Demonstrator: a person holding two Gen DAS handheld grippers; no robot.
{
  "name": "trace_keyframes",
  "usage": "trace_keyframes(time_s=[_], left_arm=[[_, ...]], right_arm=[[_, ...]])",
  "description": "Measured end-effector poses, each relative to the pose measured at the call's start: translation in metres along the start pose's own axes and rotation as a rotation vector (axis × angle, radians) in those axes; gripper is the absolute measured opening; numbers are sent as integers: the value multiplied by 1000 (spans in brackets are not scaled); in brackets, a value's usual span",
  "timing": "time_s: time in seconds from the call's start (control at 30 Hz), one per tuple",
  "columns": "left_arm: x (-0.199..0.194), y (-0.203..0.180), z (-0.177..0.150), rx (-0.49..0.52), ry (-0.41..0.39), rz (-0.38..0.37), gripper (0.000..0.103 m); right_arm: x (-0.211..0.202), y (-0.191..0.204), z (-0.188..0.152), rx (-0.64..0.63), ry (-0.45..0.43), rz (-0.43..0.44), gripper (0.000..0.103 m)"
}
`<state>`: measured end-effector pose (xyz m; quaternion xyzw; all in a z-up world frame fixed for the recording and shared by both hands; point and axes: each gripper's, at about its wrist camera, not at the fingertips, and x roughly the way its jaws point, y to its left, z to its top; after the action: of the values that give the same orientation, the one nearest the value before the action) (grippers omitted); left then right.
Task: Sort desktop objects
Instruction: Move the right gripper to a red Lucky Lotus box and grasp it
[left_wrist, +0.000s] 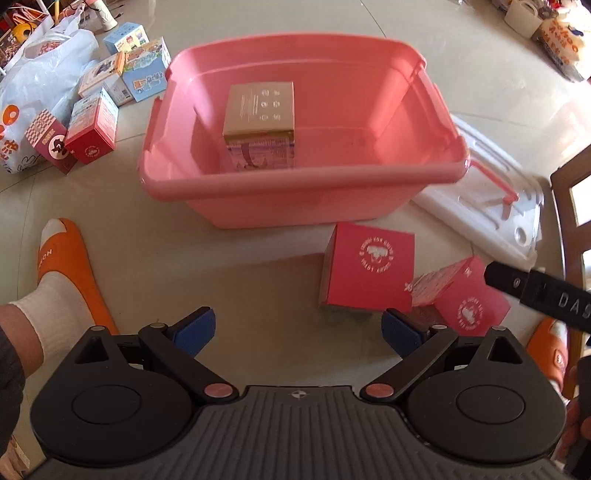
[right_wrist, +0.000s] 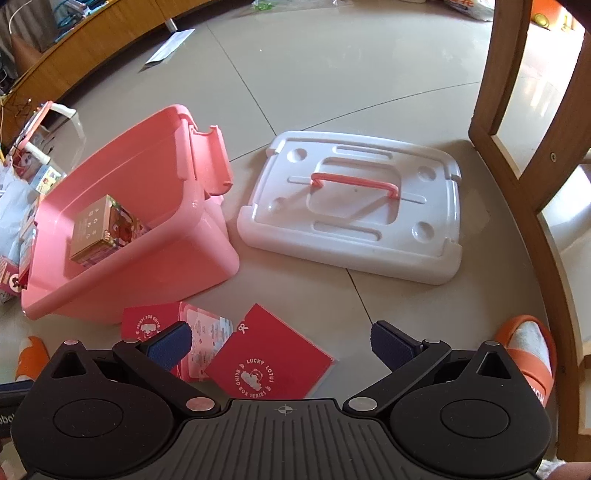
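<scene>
A pink storage bin (left_wrist: 295, 192) stands on the floor and holds one tan-topped box (left_wrist: 259, 110); the bin also shows in the right wrist view (right_wrist: 147, 273). Two red blind boxes lie in front of the bin: one (left_wrist: 369, 269) upright, one (left_wrist: 469, 299) tilted. In the right wrist view they are the left box (right_wrist: 142, 325) and the nearer box (right_wrist: 269, 354). My left gripper (left_wrist: 298, 332) is open and empty, above the floor left of the red boxes. My right gripper (right_wrist: 280, 341) is open and empty, over the nearer red box.
The bin's white lid (right_wrist: 354, 214) with a pink handle lies right of the bin. Several more boxes (left_wrist: 96, 118) and a white bag (left_wrist: 33, 85) sit to the bin's left. Feet in orange slippers (left_wrist: 70, 266) (right_wrist: 528, 354) flank me. A wooden chair leg (right_wrist: 532, 122) stands at right.
</scene>
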<state>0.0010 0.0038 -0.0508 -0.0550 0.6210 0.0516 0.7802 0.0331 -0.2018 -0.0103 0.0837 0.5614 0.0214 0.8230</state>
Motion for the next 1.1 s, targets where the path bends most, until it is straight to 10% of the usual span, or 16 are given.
trace_keyframes(time_s=[1.1], left_arm=[[30, 3, -1, -2, 58, -10, 99]], right_arm=[[49, 24, -9, -26, 129, -37, 78]])
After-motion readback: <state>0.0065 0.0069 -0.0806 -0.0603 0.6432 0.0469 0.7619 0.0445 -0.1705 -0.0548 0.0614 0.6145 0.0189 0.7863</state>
